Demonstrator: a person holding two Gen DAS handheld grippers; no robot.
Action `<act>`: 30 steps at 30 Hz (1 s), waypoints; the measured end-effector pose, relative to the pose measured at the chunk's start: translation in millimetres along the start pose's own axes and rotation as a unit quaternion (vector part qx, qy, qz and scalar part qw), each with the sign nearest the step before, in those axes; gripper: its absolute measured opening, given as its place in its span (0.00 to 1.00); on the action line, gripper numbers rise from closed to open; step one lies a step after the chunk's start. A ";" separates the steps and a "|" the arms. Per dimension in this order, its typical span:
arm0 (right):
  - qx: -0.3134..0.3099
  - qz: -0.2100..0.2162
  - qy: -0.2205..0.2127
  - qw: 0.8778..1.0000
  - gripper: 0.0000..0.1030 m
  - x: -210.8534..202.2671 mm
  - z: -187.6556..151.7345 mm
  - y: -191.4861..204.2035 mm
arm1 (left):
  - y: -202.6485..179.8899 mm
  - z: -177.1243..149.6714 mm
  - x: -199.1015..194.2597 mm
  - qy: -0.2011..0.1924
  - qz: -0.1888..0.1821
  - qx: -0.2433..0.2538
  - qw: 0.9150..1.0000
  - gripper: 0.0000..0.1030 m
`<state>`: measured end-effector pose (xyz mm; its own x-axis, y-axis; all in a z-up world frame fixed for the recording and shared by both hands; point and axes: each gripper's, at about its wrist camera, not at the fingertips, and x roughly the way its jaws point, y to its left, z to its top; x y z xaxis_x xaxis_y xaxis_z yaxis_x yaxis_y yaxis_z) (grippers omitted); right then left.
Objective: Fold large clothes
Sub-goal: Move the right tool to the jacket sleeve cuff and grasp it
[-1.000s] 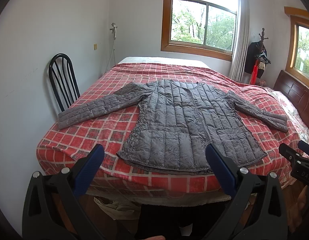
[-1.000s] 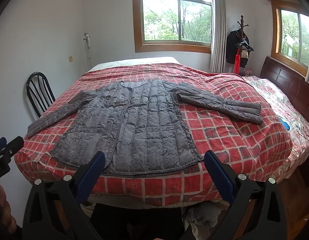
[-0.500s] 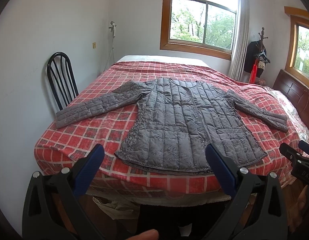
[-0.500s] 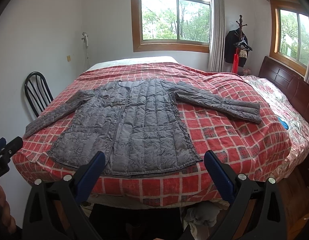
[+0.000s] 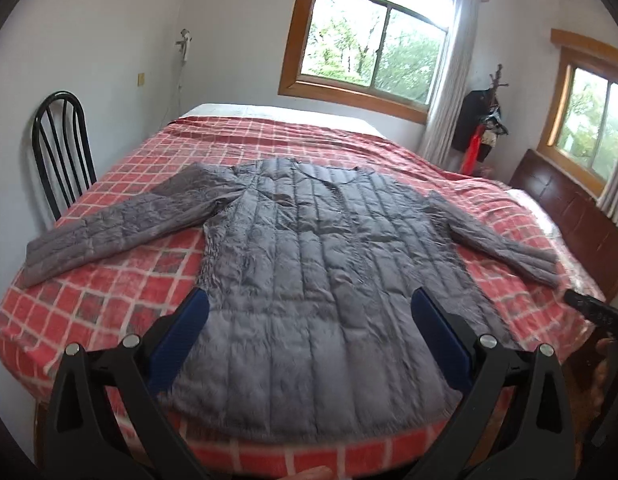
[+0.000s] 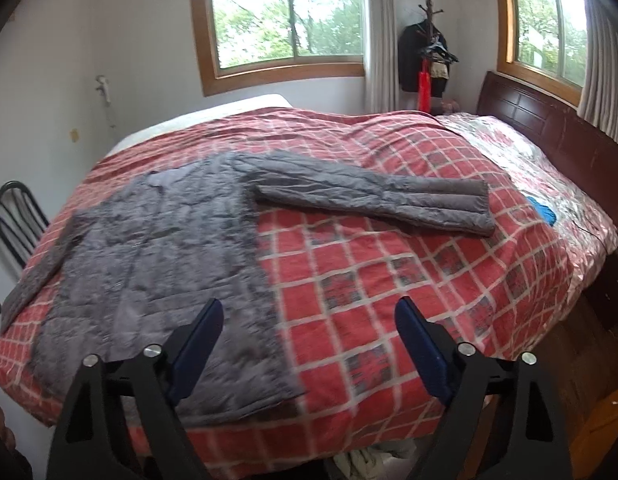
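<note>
Grey quilted jacket (image 5: 309,280) flat on bed (image 5: 89,304)

Both wrist views look steeply down, close above the bed (image 5: 89,300), sharing the jacket (image 5: 317,280).

Grey quilted jacket (image 5: 309,264) ahead of blue finger pads (image 5: 181,336) – red blanket (image 6: 389,280), white-and-grey check. Black chair (image 5: 57,148) beyond left finger – brown window frames (image 6: 285,70).
</note>
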<state>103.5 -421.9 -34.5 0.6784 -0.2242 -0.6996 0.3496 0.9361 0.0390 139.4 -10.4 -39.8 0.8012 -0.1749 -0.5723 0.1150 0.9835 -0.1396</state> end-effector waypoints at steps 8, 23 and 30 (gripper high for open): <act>0.055 -0.044 0.025 0.997 0.67 78.2 44.0 -75.2 | 1.4 34.6 83.8 0.019 0.002 0.005 1.000 0.97; 0.142 -0.147 0.081 0.976 0.74 216.5 91.1 -238.3 | -19.4 107.5 195.6 0.021 0.004 0.049 0.999 0.97; 0.149 -0.110 0.080 0.979 0.51 230.5 95.0 -243.9 | -4.4 104.4 241.3 0.067 0.002 0.037 0.997 0.97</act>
<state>235.9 -727.7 -137.5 0.4636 -0.3435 -0.8167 0.6653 0.7437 0.0649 393.5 -52.1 -92.9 0.7166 -0.1714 -0.6761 0.1591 0.9840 -0.0808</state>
